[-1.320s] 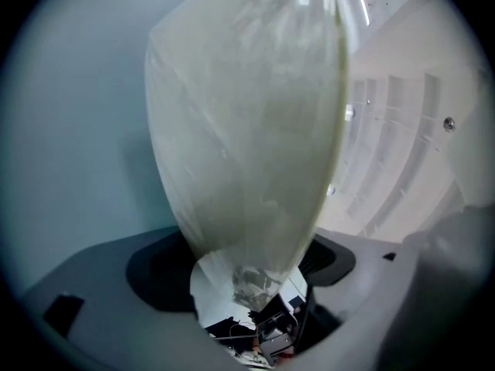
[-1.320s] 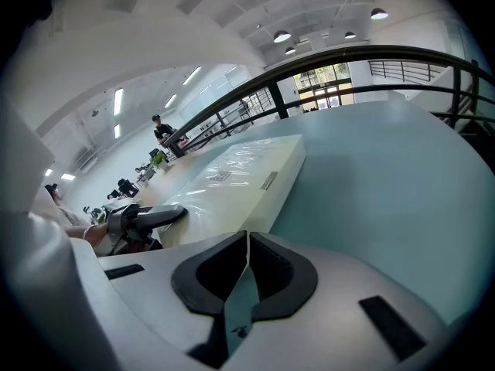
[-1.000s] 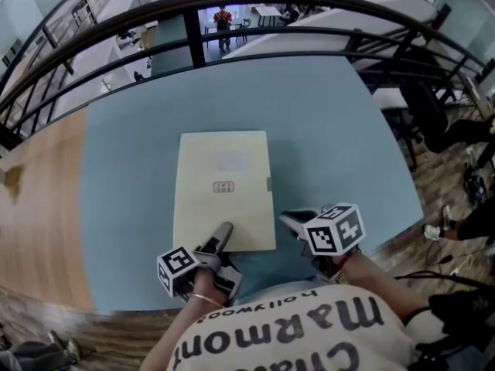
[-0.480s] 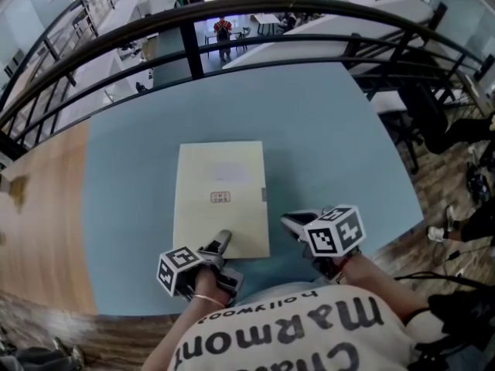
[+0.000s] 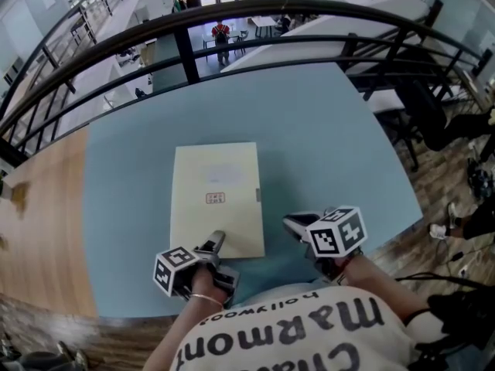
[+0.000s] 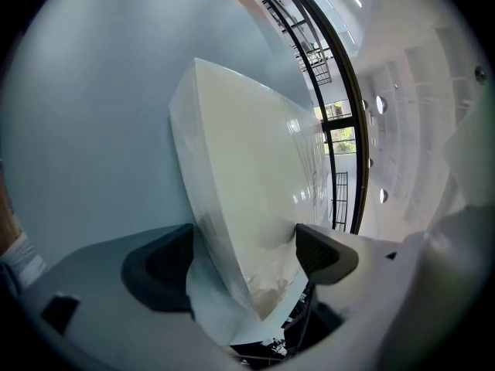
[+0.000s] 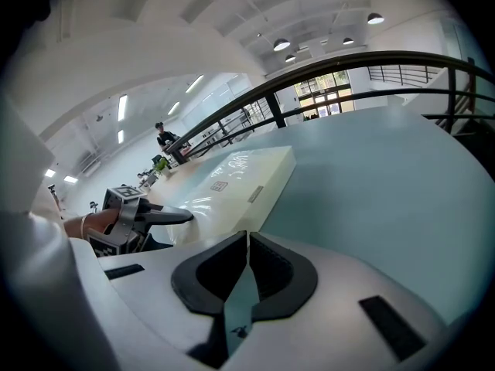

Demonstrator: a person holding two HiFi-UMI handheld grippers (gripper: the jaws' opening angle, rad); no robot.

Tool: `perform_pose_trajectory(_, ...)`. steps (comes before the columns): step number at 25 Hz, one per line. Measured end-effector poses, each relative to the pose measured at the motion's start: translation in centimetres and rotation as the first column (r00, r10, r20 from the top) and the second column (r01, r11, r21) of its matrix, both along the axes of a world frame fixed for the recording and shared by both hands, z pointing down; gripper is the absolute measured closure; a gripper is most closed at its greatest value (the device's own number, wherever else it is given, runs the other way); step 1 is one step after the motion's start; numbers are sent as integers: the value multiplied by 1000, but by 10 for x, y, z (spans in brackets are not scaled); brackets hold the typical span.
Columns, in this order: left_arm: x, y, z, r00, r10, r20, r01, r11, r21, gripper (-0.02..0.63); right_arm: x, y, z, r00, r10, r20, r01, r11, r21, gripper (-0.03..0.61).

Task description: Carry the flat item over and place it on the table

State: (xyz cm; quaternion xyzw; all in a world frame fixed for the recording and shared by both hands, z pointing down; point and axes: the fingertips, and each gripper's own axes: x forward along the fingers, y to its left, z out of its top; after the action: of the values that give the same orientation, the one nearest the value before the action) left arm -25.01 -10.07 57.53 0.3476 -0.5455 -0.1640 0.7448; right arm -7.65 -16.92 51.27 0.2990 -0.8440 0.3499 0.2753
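Observation:
The flat item (image 5: pixel 216 195) is a cream, plastic-wrapped box lying on the pale blue table (image 5: pixel 325 130), and it also shows in the left gripper view (image 6: pixel 247 168) and the right gripper view (image 7: pixel 240 172). My left gripper (image 5: pixel 216 242) is shut on its near edge, one jaw above and one below (image 6: pixel 240 261). My right gripper (image 5: pixel 289 222) hovers just right of the item's near right corner. Its jaws are shut with nothing between them (image 7: pixel 247 242). In the right gripper view, the left gripper (image 7: pixel 166 216) shows at the item's near end.
A black curved railing (image 5: pixel 232 14) runs behind the table's far edge, with a lower floor beyond it. Wooden flooring (image 5: pixel 39 207) lies to the left. Dark chairs and a desk (image 5: pixel 433 114) stand to the right. The table's near edge is at my body.
The flat item and my left gripper have shifted slightly left and nearer in the head view. The right gripper has hardly moved and stays shut.

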Motion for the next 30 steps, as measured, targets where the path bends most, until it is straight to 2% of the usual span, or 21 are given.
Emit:
perform_pose_trajectory(7, -6, 0, -3, 1000, -30, -4, 30, 999, 34, 210, 13, 13, 14, 1000, 26, -15, -26, 999, -18, 541)
perform_pose_trajectory(14, -18, 17, -7, 1000, -9, -17, 10, 998, 54, 210, 2, 29, 15, 999, 44, -15, -44, 999, -29, 541)
perform_pose_trajectory(17, -29, 23, -16, 998, 39, 55, -44, 994, 100, 210, -11, 37, 10, 1000, 22, -12, -23, 999, -28, 541)
perform_pose_trajectory(20, -41, 20, -31, 976, 99, 193, -134, 975, 176, 212, -18, 41, 7, 1000, 21, -10, -21, 1000, -18, 541)
perform_pose_trajectory(22, -47, 15, -45, 941, 132, 312, -209, 951, 228, 212, -20, 41, 6, 1000, 29, -3, -29, 999, -17, 541)
perform_pose_trajectory(24, -54, 13, -60, 883, 142, 447, -284, 921, 268, 250, -19, 43, 4, 999, 36, 15, -35, 999, -26, 541)
perform_pose_trajectory(25, -58, 13, -70, 844, 133, 520, -319, 904, 286, 276, -19, 45, 0, 999, 39, 30, -38, 999, -30, 541)
perform_pose_trajectory(26, -64, 13, -81, 793, 109, 600, -352, 885, 304, 335, -19, 46, -4, 998, 45, 50, -43, 999, -30, 541)
perform_pose_trajectory(27, -71, 13, -94, 731, 75, 678, -383, 868, 316, 459, -19, 46, -10, 996, 53, 71, -51, 998, -24, 541)
perform_pose_trajectory(28, -76, 12, -106, 670, 44, 741, -411, 853, 321, 526, -17, 45, -16, 994, 63, 91, -62, 998, -18, 541)
perform_pose_trajectory(29, -78, 11, -116, 623, 22, 782, -440, 837, 326, 548, -15, 43, -21, 991, 75, 109, -74, 997, -12, 541)
perform_pose_trajectory(30, -76, 9, -126, 591, 7, 807, -471, 815, 338, 567, -13, 41, -26, 988, 86, 130, -86, 996, -4, 541)
